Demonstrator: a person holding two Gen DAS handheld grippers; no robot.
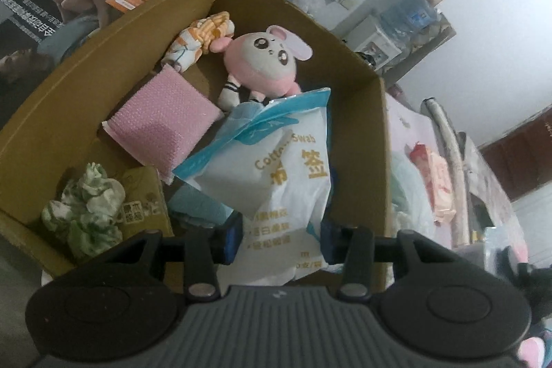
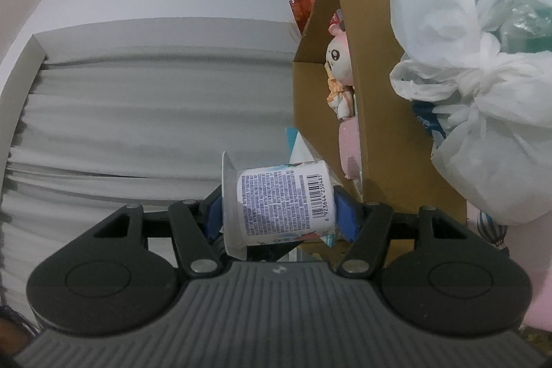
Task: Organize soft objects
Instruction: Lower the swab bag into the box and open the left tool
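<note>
Much of the sorting appeared done; inside the cardboard box a pink plush toy, a pink sponge and a crumpled white cotton-swab bag were already gathered; the bag was pinched by the left gripper; a printed cup, clamped sideways in the right gripper beside the box, remained to be placed.

Between the left gripper's fingers lay a glossy, crinkled plastic cotton-swab bag; beyond them sat a matt cardboard box, a fuzzy plush rabbit and a bumpy pink sponge. Between the right gripper's fingers was a smooth plastic cup with a paper-looking printed label.
</note>
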